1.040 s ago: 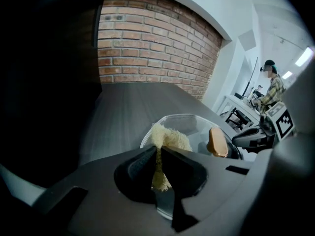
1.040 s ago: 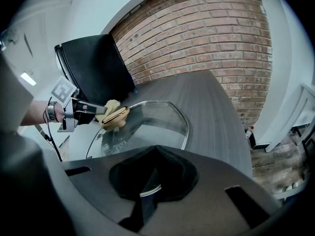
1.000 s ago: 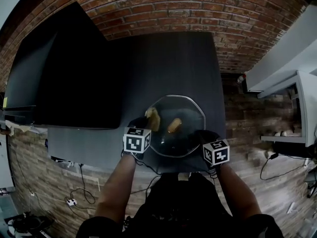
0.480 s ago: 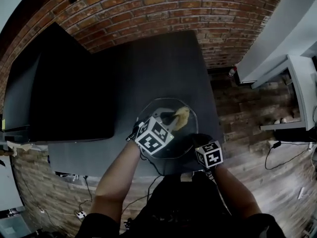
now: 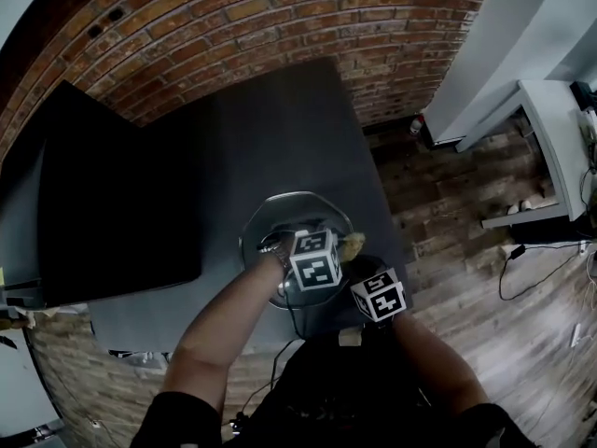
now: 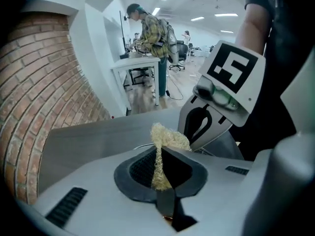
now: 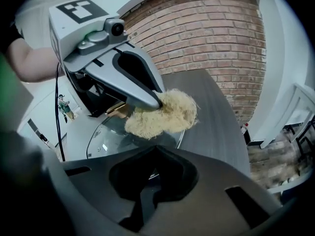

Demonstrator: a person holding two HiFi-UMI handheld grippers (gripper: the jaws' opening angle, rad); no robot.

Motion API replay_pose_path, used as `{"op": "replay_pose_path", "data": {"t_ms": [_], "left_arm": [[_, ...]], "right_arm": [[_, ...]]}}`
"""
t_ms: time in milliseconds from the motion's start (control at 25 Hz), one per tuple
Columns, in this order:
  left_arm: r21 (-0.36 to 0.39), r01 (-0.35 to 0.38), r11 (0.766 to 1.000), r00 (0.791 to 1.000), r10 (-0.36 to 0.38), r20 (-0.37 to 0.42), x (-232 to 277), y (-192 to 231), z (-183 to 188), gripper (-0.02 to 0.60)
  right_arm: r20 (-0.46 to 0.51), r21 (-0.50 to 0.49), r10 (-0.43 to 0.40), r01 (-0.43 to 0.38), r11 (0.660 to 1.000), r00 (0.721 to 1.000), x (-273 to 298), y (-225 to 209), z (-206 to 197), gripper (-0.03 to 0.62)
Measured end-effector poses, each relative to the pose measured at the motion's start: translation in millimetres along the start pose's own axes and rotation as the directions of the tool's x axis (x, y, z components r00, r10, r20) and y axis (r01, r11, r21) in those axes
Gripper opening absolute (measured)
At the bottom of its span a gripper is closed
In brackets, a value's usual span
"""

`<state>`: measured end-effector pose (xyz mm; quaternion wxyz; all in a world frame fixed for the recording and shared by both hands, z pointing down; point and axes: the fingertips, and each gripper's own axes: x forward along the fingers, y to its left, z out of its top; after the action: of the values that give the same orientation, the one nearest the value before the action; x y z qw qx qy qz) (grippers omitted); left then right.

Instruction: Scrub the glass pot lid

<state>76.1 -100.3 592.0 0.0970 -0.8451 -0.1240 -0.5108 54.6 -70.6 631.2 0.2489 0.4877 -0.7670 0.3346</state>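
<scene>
The glass pot lid (image 5: 278, 229) lies on the dark table (image 5: 270, 129) near its front edge. My left gripper (image 5: 338, 247) reaches across it, shut on a yellowish fibrous scrubber (image 5: 353, 245) that presses on the lid's right side. The left gripper view shows the scrubber (image 6: 165, 140) pinched between that gripper's (image 6: 160, 154) jaws. In the right gripper view the scrubber (image 7: 165, 113) rests on the glass lid (image 7: 106, 132) under the left gripper (image 7: 155, 101). My right gripper (image 7: 155, 154) sits at the lid's near right rim, its jaws closed on the edge.
A large black panel (image 5: 103, 203) covers the table's left part. A brick wall (image 5: 233, 17) runs behind the table. Wooden floor (image 5: 448, 213) and a white desk (image 5: 550, 119) lie to the right. A person (image 6: 152, 38) stands far off by a desk.
The left gripper has swept the scrubber from the lid's left side across to its right rim, close to the right gripper. The right gripper has stayed at the lid's edge.
</scene>
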Motion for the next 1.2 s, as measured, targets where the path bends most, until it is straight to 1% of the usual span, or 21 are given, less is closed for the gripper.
{"op": "replay_pose_path", "data": {"t_ms": [120,320,520,680,920,1040,1200], "left_arm": [[0.025,0.025,0.999,0.999,-0.024,-0.031,13,1,1,0.049],[0.097,0.038,0.995,0.993,-0.027,-0.118,34,6,-5,0.049],[0.088,0.063,0.994,0.990,-0.051,-0.134,45,9,-6,0.049],[0.056,0.070,0.996,0.990,-0.063,-0.124,48,12,-2,0.049],[-0.055,0.057,0.997,0.995,-0.061,-0.080,48,24,-4,0.049],[-0.112,0.051,0.992,0.997,-0.058,-0.059,46,32,-6,0.049],[-0.165,0.038,0.986,0.998,-0.046,-0.041,44,44,-9,0.049]], "right_arm": [[0.005,0.003,-0.003,0.003,1.000,1.000,0,-1,0,0.017],[0.003,0.008,-0.001,0.001,1.000,1.000,2,-1,-1,0.017],[0.003,0.021,0.013,-0.013,1.000,1.000,0,0,3,0.017],[-0.003,0.018,0.018,-0.018,1.000,1.000,-2,-1,2,0.017],[-0.007,0.018,0.028,-0.028,0.999,1.000,-3,-1,1,0.017],[-0.007,0.024,0.029,-0.029,0.999,1.000,-2,-1,1,0.017],[-0.004,0.034,0.028,-0.028,0.999,1.000,-3,-2,2,0.017]]}}
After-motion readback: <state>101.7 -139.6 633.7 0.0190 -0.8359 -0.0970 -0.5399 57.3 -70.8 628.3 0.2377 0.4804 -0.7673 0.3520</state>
